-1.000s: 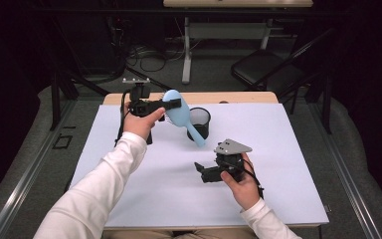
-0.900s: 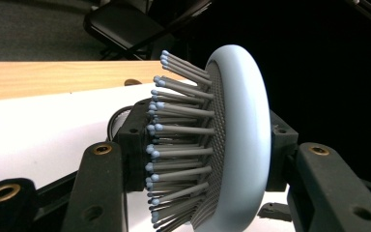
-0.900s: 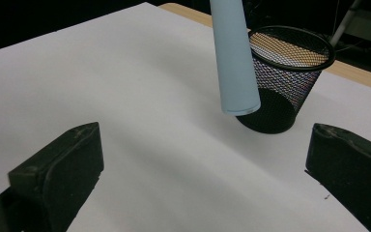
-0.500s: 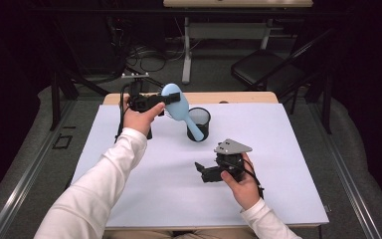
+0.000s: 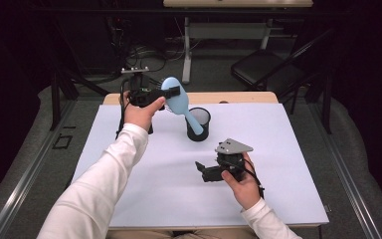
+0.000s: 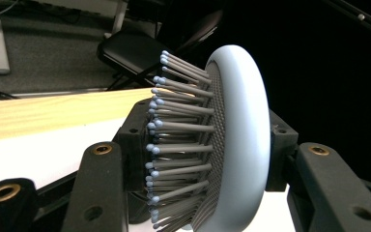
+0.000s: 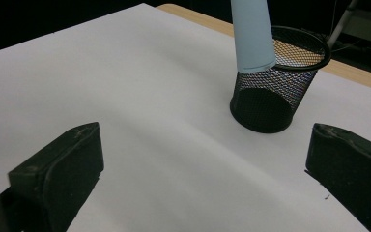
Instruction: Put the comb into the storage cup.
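— The left gripper (image 5: 171,92) has been drifting toward the table's far edge with the light blue hairbrush (image 5: 176,99), jaws clamping its head.

— And the handle?

— It's slanting down over the black mesh cup (image 5: 198,124); whether it's dipping inside, I can't tell.

— The right gripper (image 5: 200,169)?

— It's idling with jaws wide, gripping nothing.

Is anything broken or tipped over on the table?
Nothing looks broken or spilled. The black mesh cup stands upright on the white table. The blue hairbrush hangs tilted, handle end down by the cup's rim, because the left gripper is clamped on its head. The right gripper is open, holding nothing.
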Tool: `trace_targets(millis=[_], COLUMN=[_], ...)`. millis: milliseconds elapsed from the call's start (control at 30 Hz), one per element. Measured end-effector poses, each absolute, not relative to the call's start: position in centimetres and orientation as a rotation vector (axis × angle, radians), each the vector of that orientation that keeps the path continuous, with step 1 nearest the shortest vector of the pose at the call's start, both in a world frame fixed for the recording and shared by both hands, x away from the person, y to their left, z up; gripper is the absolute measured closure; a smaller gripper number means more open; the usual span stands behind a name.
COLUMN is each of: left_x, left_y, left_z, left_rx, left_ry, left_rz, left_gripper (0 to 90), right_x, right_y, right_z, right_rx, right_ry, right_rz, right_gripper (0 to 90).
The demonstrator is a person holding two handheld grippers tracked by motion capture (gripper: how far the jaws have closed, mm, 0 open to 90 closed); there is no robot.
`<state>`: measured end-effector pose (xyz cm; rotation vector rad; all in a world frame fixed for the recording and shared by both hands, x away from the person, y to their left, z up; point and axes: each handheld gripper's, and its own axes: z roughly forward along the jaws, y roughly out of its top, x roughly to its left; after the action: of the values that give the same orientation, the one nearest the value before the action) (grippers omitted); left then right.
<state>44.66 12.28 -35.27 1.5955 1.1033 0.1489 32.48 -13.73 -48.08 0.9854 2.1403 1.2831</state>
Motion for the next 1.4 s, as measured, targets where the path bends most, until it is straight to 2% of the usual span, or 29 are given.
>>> trace_targets(millis=[1400], left_x=[46.0], left_y=[12.9], left_z=[-34.1], left_rx=[1.522], left_ry=[1.116], left_rz=[0.247], left_gripper=[50.4], right_x=[32.5], right_y=[-13.8], right_z=[-48.0], right_rx=[0.992], right_ry=[2.14], right_rz=[1.288], right_gripper=[0.0])
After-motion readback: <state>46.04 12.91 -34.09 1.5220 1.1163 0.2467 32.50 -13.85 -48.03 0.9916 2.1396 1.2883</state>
